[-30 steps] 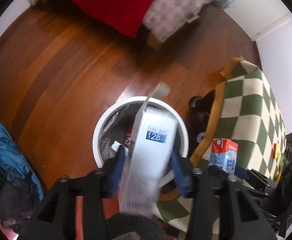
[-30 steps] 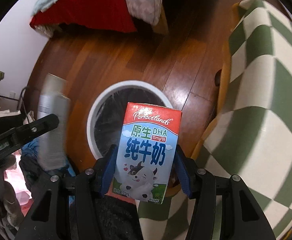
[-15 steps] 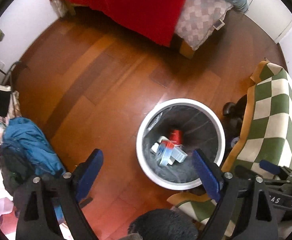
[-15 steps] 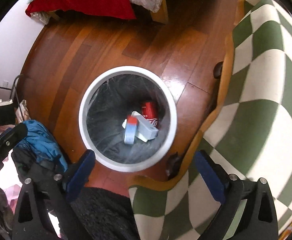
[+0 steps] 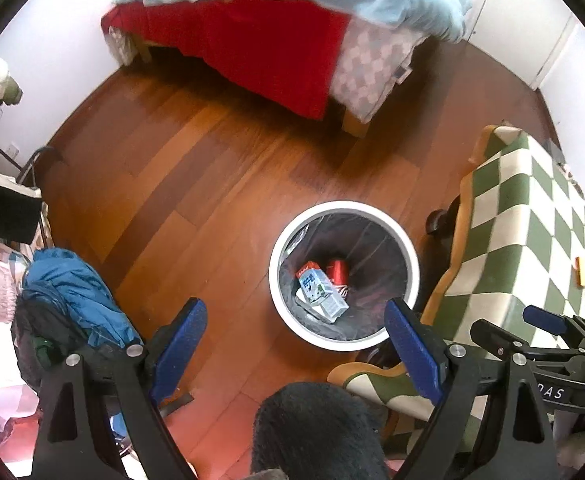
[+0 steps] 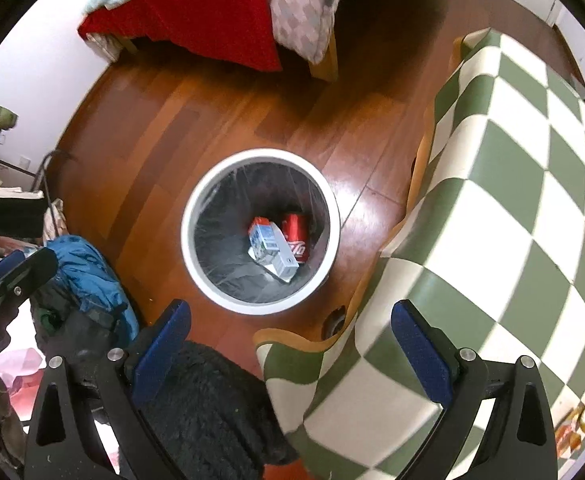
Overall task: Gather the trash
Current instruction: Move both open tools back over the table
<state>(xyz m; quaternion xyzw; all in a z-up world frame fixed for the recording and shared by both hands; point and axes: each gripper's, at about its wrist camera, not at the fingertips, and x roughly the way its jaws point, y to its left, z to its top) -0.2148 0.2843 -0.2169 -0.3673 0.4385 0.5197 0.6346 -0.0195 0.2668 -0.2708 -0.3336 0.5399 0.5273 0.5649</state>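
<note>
Item: my left claw [image 5: 296,340] and right claw [image 6: 292,336] hung spread and empty above the white bin [image 6: 196,268], which held two cartons [image 6: 270,246] and a red can [image 6: 295,229].

Both wrist cameras look steeply down from well above the white bin [image 5: 343,276] [image 6: 260,232], sharing it, the floor and bed beyond

Looked down on a white bin [image 5: 410,256] standing on wood floor [image 5: 196,184]. Inside lay a milk carton [image 5: 319,289] against a red can [image 5: 338,272]. Left gripper [image 5: 292,340] hung above, blue pads [image 5: 178,340] spread wide, nothing held. Checkered cloth [image 5: 532,232] at right, red-draped bed [image 5: 252,44] beyond, blue jacket [image 5: 76,288] at left.
</note>
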